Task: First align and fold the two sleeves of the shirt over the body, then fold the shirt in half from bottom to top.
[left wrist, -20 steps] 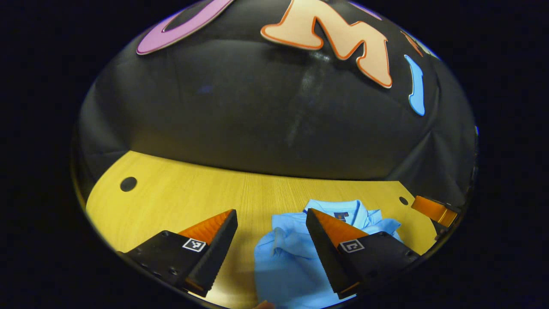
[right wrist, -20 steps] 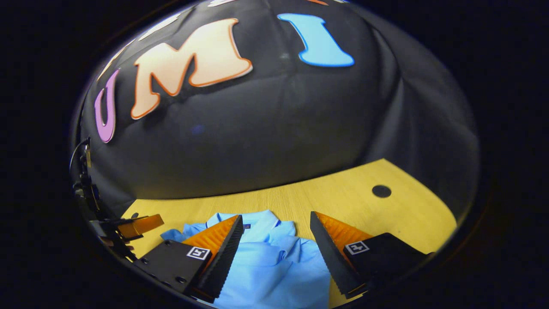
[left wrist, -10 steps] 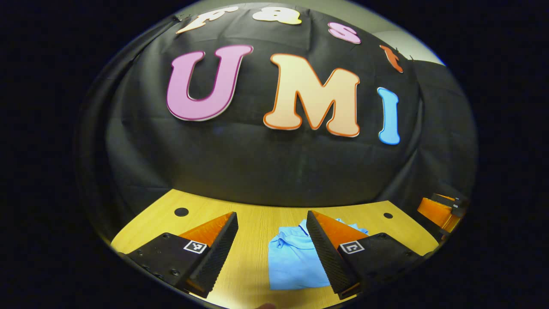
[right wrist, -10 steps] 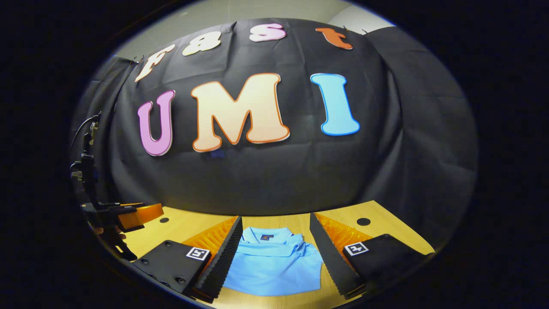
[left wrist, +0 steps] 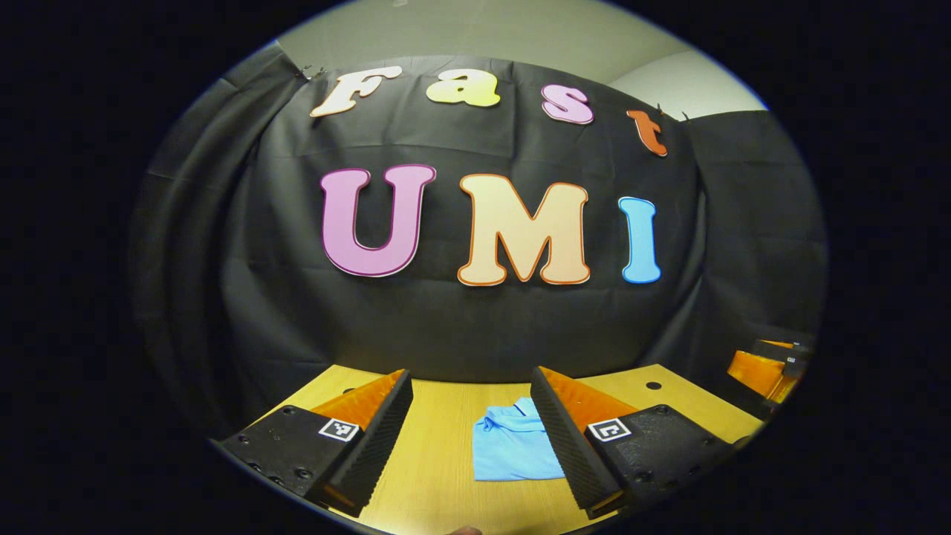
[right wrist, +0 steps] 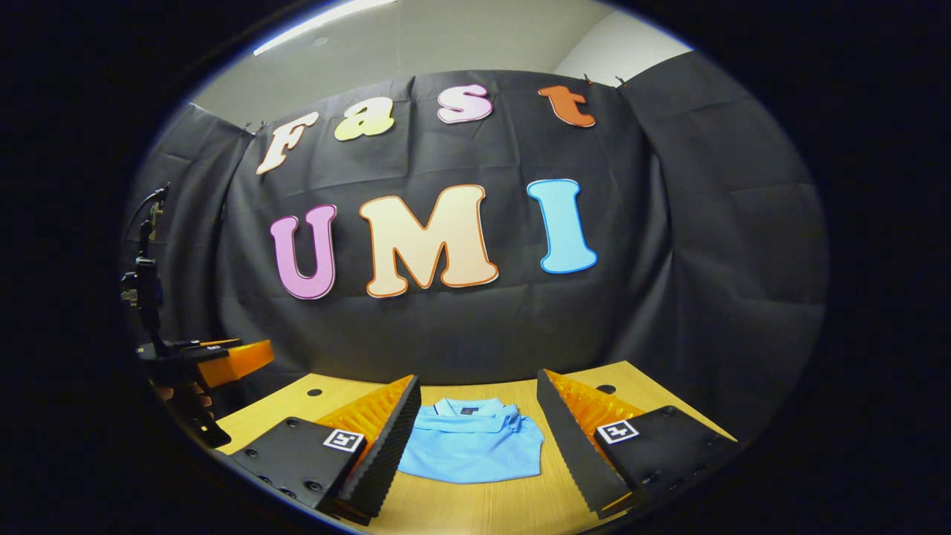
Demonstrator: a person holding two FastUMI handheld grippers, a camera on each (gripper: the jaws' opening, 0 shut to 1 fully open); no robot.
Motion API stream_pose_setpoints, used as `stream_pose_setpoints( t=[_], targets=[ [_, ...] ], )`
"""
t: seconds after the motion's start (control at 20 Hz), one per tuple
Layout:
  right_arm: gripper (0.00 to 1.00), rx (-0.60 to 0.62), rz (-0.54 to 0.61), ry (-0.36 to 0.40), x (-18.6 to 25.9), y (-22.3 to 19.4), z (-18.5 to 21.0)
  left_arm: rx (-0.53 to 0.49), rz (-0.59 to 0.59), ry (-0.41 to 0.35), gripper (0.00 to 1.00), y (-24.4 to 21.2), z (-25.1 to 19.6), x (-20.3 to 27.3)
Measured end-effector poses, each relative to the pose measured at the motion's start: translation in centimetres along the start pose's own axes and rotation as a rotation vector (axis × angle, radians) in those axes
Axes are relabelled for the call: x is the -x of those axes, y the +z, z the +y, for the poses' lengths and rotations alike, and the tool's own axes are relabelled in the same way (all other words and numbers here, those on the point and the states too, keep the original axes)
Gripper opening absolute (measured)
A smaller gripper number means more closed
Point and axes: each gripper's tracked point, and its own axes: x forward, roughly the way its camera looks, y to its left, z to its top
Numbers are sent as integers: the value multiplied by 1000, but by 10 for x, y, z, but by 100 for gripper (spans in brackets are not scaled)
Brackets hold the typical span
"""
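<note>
The light blue polo shirt (right wrist: 475, 446) lies folded into a compact rectangle on the yellow wooden table (right wrist: 475, 505), its collar toward the black cloth wall and its lower folded edge toward the cameras. In the right gripper view it sits in the gap between that gripper's own two fingers, farther off and touching neither, with its left edge hidden behind the left finger. In the left gripper view the shirt (left wrist: 513, 449) lies right of centre, its right side covered by that gripper's right finger. The left gripper (left wrist: 470, 386) hangs above the table (left wrist: 438, 475) with its fingers spread wide apart and nothing between them. The right gripper (right wrist: 478, 386) is likewise held over the table with its fingers wide apart and empty. Each gripper also shows at the edge of the other's view: the right one at the far right of the left gripper view, the left one at the far left of the right gripper view, with part of a hand (right wrist: 186, 401) under it. Small dark round holes (right wrist: 605, 388) mark the tabletop near the wall.
</note>
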Motion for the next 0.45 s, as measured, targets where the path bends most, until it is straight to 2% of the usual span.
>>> stream_pose_setpoints(
  t=[0.25,0.45],
  targets=[
    [97,22,-19,27,28,9,6,19,-31,13,95,15,1,40],
    [98,50,-61,27,35,23,8,39,-89,16,95,37,-1,49]
  ],
)
